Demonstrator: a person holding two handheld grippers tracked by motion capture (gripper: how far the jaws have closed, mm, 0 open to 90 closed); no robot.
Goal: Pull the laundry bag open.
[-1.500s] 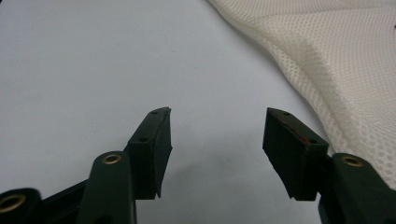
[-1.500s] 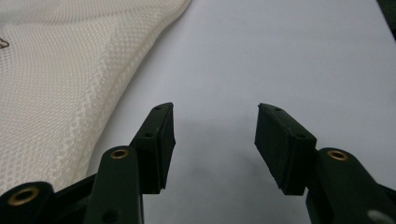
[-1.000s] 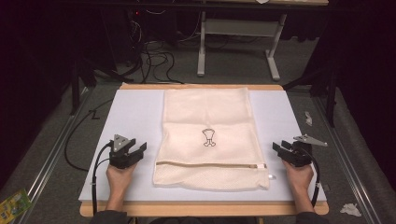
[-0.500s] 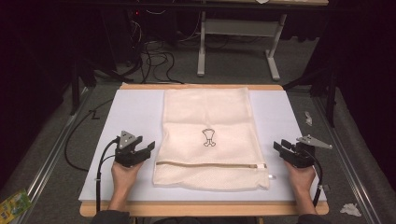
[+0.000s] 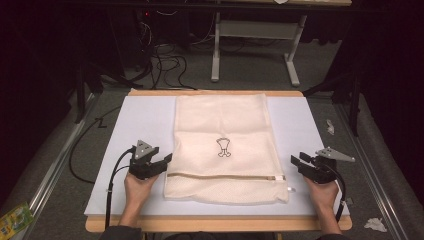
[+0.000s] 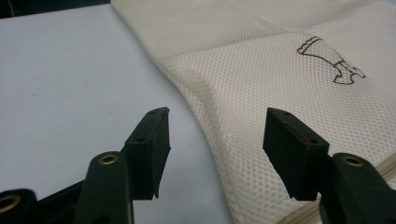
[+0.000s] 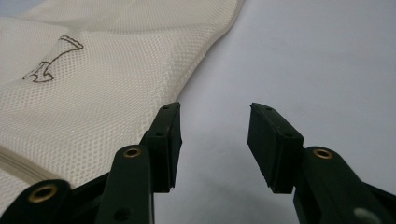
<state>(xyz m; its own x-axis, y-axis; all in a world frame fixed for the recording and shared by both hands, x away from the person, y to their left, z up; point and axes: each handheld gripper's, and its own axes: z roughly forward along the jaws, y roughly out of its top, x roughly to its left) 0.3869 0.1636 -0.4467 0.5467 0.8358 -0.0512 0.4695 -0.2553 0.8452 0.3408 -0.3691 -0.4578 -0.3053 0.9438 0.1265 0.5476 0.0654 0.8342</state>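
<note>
Pale lavender sheeting [image 5: 130,125] is seen from the high view, covering a wooden-edged table [image 5: 215,223] on grey carpet, with cables and a metal table frame [image 5: 255,45] in the dark room behind. A cream mesh laundry bag [image 5: 225,125] is laid flat at the middle of the sheet, its zip near the front edge. The left gripper [image 5: 167,159] is held at the bag's left edge, the right gripper [image 5: 295,161] just off its right edge. The far background is too dark to make out.

In the left gripper view, the jaws are parted, with the mesh bag's edge [image 6: 224,88] lying between them, unpinched.

In the right gripper view, the jaws have just been opening, bare sheet lying between them; the bag [image 7: 93,93] is cut off at the left.
</note>
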